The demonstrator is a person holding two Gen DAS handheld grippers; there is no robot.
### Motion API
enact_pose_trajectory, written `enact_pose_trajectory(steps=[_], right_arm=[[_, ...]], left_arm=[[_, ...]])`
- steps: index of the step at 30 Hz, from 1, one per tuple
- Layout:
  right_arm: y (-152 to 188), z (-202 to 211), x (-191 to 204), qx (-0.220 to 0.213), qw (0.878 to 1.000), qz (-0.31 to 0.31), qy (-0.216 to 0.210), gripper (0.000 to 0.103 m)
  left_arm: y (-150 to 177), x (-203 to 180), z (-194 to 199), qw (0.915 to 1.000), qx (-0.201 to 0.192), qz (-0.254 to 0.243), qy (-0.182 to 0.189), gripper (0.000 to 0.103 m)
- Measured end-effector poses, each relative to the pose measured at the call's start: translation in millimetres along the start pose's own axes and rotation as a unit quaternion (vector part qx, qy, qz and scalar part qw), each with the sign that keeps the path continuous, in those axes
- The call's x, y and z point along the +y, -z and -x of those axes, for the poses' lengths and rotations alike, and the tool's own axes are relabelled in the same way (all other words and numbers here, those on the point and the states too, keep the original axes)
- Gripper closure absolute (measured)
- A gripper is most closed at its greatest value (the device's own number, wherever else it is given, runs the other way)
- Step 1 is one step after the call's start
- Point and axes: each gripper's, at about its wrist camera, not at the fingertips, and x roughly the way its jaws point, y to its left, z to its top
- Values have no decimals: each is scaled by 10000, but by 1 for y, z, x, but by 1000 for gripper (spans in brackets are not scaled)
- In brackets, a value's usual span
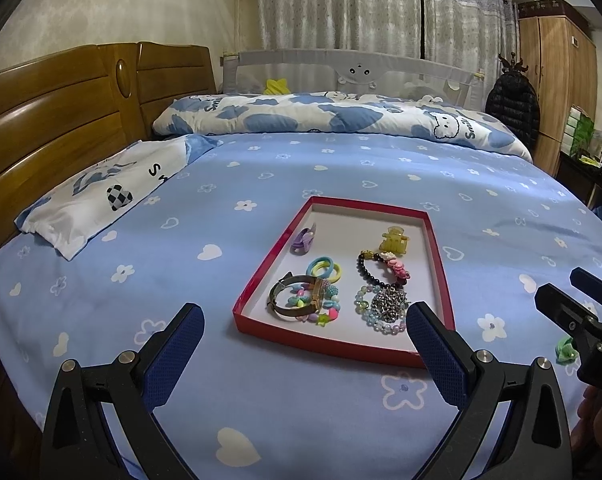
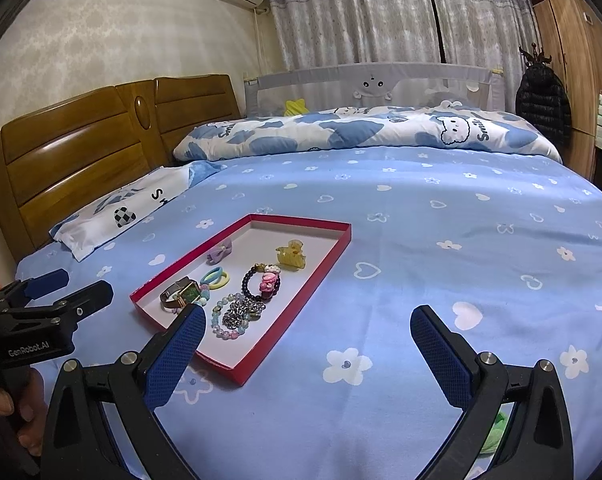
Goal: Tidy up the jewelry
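Observation:
A red shallow tray [image 1: 257,276] [image 2: 301,300] lies on the blue bed. In it are a watch [image 1: 297,296] [image 2: 181,292], a silver chain [image 1: 387,304] [image 2: 241,312], bead bracelets [image 1: 381,272] [image 2: 261,280], hair ties [image 1: 323,268] [image 2: 215,276], a yellow claw clip [image 1: 393,240] [image 2: 291,258] and a purple clip [image 1: 303,238] [image 2: 219,250]. A green hair tie [image 1: 565,350] [image 2: 495,432] lies on the sheet under my right gripper. My left gripper [image 1: 305,324] [image 2: 69,284] is open and empty, in front of the tray. My right gripper [image 2: 307,328] [image 1: 561,284] is open and empty, right of the tray.
A pillow [image 1: 101,196] lies at the left by the wooden headboard [image 1: 61,120]. A folded quilt [image 1: 321,116] runs across the far side of the bed. A wardrobe [image 1: 553,80] and a black jacket [image 1: 511,104] stand at the right.

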Motion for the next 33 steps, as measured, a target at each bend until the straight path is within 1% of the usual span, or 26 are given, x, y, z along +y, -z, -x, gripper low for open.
enact_pose_trajectory(steps=[33], right_arm=[[-5,7,6,-157,9999,32,-52,0]], left_arm=[[1,-3,4,10000,-28,-8,-45,1]])
